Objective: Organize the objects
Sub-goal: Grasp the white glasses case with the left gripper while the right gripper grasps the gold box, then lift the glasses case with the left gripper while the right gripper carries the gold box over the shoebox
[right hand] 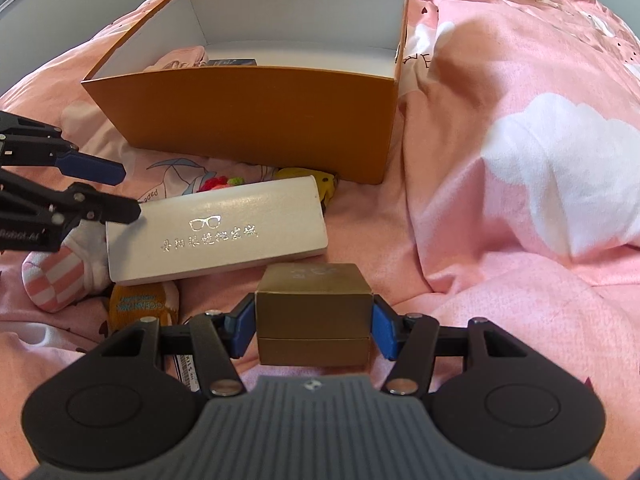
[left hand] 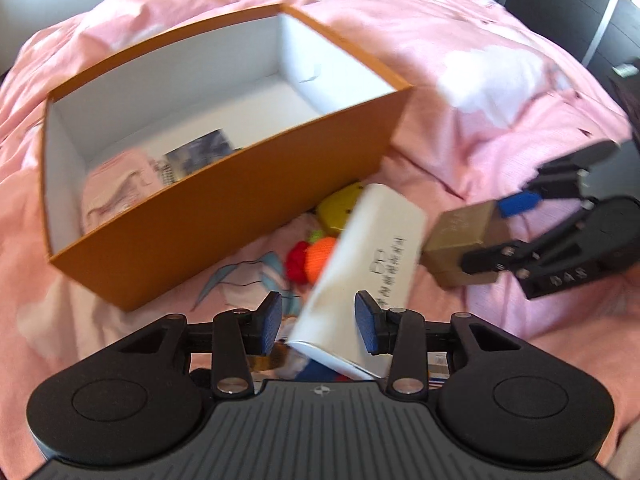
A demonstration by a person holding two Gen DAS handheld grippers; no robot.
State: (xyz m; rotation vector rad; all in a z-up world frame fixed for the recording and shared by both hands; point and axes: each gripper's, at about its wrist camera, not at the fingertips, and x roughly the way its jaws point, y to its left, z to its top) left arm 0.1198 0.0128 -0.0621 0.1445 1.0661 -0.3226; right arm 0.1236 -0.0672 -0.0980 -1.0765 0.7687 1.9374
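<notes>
1. Right wrist view: the right tongs (right hand: pixel 312 326) are clamped on a small gold box (right hand: pixel 312 304), low over the pink bed (right hand: pixel 520 280).
2. The left tongs (left hand: pixel 316 322) stand apart around the white glasses case's (left hand: pixel 360 276) near end, pads not touching it.
3. The orange box (right hand: pixel 256 116) sits open just behind, a few items inside.

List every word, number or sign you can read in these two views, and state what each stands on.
"RobotAI", partly cut off: left gripper body.
"OCEAN PARK", upside down: orange item.
Glasses symbol above silver Chinese characters, too blurred to read: white case.
"papa": pink bedding, partial.
"54S"-like digits: right gripper body, unclear.
</notes>
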